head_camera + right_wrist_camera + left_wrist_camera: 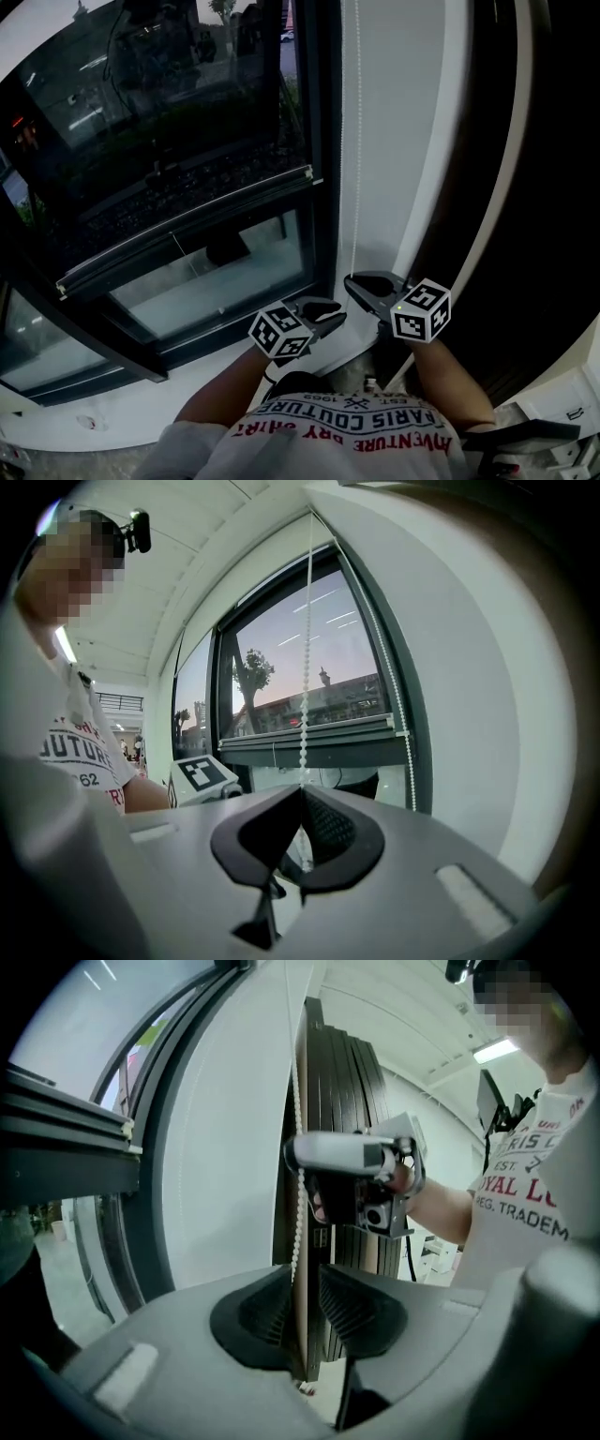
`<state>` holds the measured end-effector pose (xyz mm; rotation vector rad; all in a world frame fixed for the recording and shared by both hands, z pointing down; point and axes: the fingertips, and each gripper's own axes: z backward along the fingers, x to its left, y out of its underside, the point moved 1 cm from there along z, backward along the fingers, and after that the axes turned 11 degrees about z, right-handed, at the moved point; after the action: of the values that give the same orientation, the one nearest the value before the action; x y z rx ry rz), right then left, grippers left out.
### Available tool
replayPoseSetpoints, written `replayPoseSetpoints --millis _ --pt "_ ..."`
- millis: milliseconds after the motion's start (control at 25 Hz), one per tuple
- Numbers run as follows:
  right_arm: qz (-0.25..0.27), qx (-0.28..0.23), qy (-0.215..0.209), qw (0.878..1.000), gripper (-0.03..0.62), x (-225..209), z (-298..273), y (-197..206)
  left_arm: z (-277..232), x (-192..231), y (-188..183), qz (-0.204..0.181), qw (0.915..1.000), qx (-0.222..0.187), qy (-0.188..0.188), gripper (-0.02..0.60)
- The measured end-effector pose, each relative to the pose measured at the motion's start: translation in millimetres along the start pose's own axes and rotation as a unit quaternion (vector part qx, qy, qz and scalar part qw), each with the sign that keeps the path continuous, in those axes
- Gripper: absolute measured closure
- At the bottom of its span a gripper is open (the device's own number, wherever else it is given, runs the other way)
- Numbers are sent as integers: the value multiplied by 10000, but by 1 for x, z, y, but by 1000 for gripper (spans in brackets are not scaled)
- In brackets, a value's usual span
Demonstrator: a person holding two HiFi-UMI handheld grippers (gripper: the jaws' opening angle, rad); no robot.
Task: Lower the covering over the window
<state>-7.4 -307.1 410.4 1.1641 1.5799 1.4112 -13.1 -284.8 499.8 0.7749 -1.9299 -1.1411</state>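
Note:
The window's dark blind [159, 122] hangs partway down, its bottom bar [187, 230] across the middle of the glass; the bar also shows in the right gripper view [309, 733]. A white bead chain [356, 141] runs down the white wall strip right of the frame. My right gripper [361, 284] is shut on one strand of the bead chain [305, 667], which enters its jaws [302, 808]. Just below and to the left, my left gripper [328, 312] stands open, with the bead chain [298, 1213] passing through the gap between its pads [305, 1307].
A second chain strand [394, 696] hangs along the window frame. A dark ribbed panel [347, 1101] stands right of the white wall strip [403, 141]. The window sill [141, 412] lies below. The person's printed shirt [347, 422] fills the bottom of the head view.

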Motion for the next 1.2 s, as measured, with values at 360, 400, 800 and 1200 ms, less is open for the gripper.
replayPoseSetpoints --millis 360,400,800,1200 --pt "100 75 -101 9999 588 29 8 -6 67 -37 -136 -399 9920 -1024 616 463" --pt "83 83 -106 9999 588 32 9 -6 72 -45 -154 -468 9899 -1119 735 449" --pt "-185 4 -60 9998 588 42 19 -8 72 -78 -222 -654 9834 -1292 1091 425" --pt "-212 -241 117 9994 588 48 28 -8 69 -78 -229 -352 9847 -1506 805 565"
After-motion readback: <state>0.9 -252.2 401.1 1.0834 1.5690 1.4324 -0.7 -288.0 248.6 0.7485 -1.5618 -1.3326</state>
